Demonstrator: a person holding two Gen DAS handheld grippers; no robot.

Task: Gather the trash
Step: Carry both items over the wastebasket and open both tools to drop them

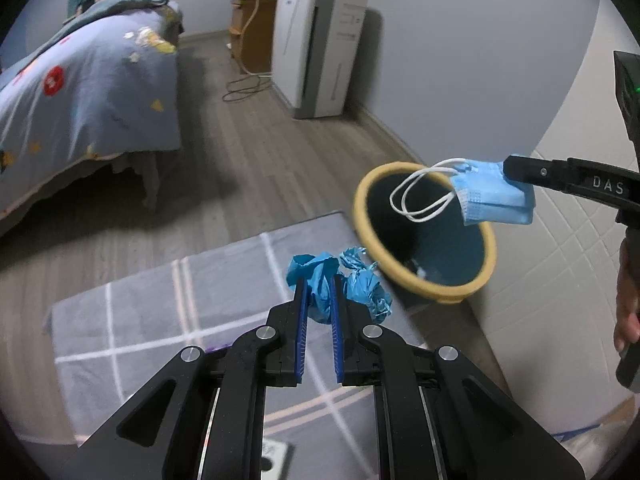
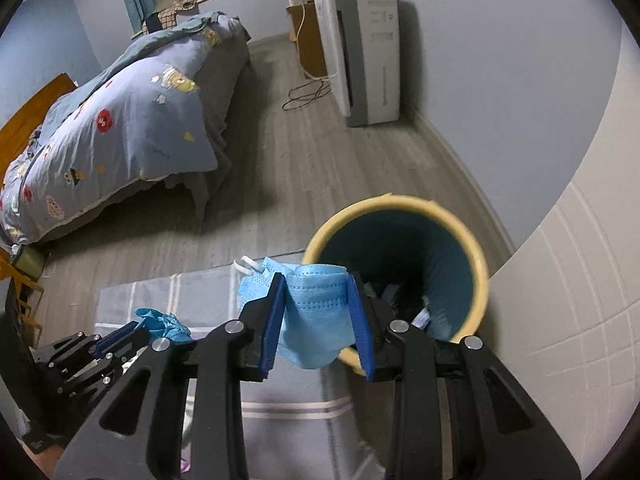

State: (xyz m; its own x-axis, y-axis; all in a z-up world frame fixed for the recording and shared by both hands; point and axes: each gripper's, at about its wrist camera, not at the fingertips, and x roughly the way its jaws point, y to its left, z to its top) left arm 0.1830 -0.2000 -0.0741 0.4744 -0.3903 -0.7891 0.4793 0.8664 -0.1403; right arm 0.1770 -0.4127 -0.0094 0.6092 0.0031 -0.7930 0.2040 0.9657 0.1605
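Blue face mask [image 2: 316,312] between right gripper [image 2: 318,312] fingers, above bin [image 2: 478,256]

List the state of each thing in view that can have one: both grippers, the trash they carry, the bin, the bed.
Left gripper: shut on the crumpled blue glove, held above the grey mat.
Right gripper: shut on the blue face mask, its ear loops dangling over the bin.
Trash bin: upright, lidless, some trash already inside.
Bed: covered by a rumpled duvet.
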